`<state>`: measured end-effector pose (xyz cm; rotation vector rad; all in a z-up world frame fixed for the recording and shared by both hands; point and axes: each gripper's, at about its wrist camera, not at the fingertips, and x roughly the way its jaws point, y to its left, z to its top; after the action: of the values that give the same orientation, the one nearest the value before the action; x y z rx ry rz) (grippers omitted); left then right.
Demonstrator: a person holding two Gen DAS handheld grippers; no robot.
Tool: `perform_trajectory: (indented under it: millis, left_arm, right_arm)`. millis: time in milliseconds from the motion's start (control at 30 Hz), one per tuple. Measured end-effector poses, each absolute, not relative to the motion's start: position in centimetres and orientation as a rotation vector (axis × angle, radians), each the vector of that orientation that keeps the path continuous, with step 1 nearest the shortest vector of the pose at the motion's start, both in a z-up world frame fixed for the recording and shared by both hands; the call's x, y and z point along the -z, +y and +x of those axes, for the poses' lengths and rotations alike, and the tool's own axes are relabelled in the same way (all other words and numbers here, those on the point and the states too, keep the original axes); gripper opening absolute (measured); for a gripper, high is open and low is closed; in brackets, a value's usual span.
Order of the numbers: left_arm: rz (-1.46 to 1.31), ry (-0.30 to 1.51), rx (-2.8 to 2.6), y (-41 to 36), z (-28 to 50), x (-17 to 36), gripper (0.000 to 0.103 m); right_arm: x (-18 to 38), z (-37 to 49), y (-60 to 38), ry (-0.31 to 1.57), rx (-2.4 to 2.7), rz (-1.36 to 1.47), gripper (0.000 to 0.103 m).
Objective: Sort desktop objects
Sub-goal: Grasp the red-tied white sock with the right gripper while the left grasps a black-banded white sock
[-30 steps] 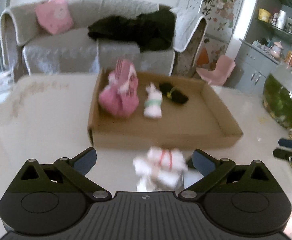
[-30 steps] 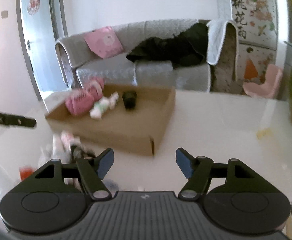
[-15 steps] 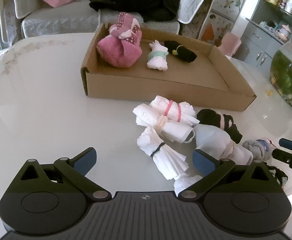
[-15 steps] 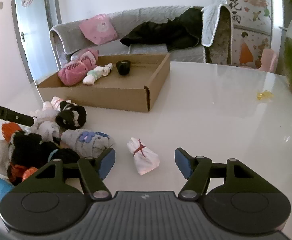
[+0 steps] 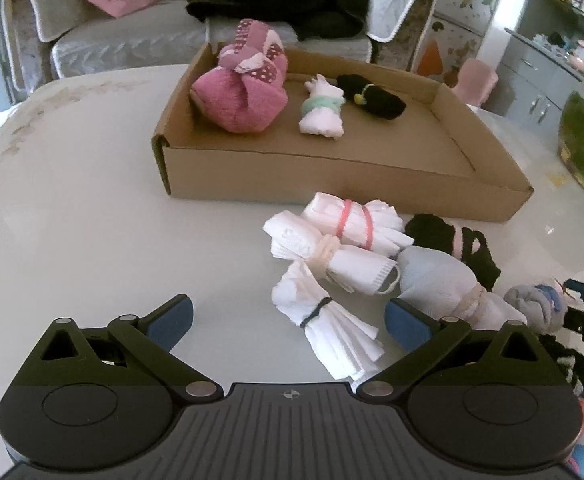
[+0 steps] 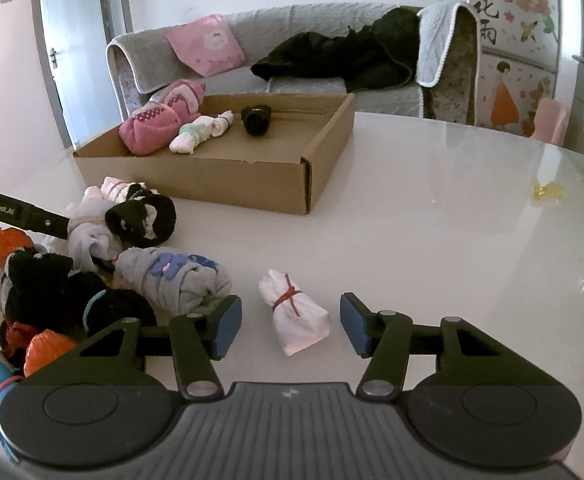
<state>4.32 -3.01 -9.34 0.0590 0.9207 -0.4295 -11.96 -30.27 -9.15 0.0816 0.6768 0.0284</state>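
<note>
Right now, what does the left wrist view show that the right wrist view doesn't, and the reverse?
Only the left wrist view: a white folded sock bundle with a black band lying between the open left tool, plus grey cabinets.

Only the right wrist view: a small white bundle tied with a red band between the open right tool, orange rolled items and a pale blue door.

Both: the shallow brown cardboard box holding a pink fluffy bundle, and the grey sofa.

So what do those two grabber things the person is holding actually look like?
Both match: the left gripper and right gripper have black angular linkage arms with silver pivot pins, blue pads on the fingertips, and a ribbed dark grey body. No cables or sleeves show.
</note>
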Motion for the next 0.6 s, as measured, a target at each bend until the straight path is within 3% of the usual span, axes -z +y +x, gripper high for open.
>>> perform_trajectory:
  millis: [233, 367, 433, 500, 600]
  left_arm:
    - [0.113, 0.917, 0.362, -3.4, 4.2, 9.6, 0.102]
    - [0.166, 0.900, 0.328, -4.3, 3.9, 9.8, 0.097]
    - [0.172, 0.884, 0.338, -4.6, 3.5, 9.6, 0.088]
    - [0.177, 0.869, 0.359, -4.8, 3.0, 9.3, 0.067]
    - [0.178, 0.857, 0.372, -4.9, 2.6, 9.1, 0.044]
  right_arm:
    - [9.0, -12.1, -30.4, 0.673, -0.020, 0.102, 0.041]
    - [9.1, -12.1, -30.0, 0.672, 0.003, 0.056, 0.033]
    - [9.1, -12.2, -29.8, 0.670, 0.002, 0.047, 0.025]
    - [9.1, -12.2, -29.6, 0.669, 0.000, 0.042, 0.025]
    - [9.2, -12.3, -29.2, 0.663, 0.004, 0.015, 0.024]
